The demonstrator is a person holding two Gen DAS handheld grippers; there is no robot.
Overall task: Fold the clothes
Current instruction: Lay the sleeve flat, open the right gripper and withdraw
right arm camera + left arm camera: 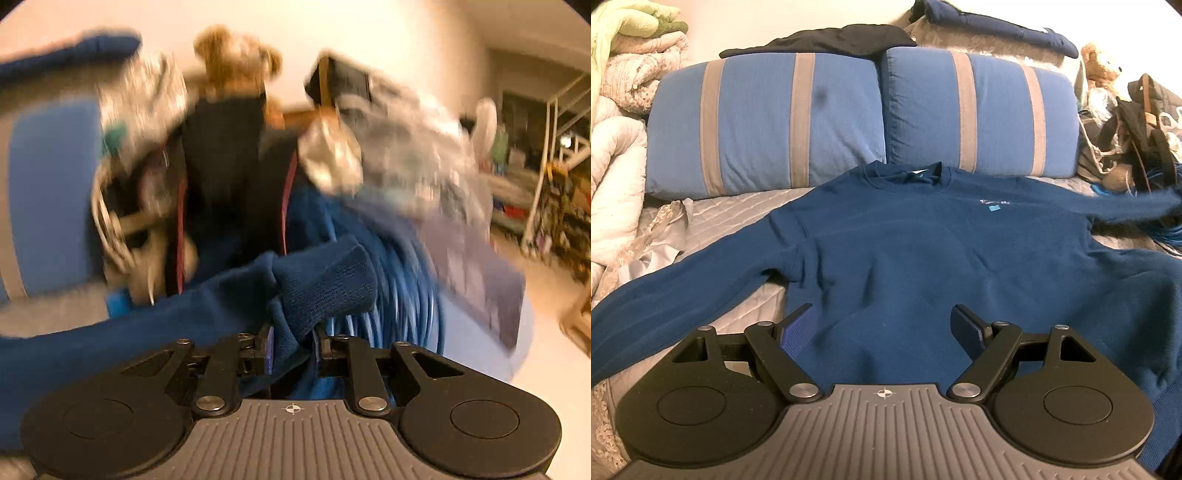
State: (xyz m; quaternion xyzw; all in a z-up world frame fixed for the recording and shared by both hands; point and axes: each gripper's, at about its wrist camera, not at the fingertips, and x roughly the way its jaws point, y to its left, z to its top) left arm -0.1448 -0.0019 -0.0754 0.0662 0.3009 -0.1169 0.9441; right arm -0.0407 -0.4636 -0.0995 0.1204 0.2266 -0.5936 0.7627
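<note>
My right gripper [291,345] pinches the sweater [923,251] cuff [325,280] at frame centre; my left gripper [882,325] gapes empty over the hem. That shallow pinch could slip, dropping the sleeve onto the clutter [388,147].

Place: home bedroom
Bed [738,218]: quilted grey cover
Far edge: two blue striped pillows [768,122]
Left edge: piled quilts [624,110]
Right corner: teddy bear [1102,64], bags [1137,122]
Beyond: cluttered shelving [554,192]
</note>
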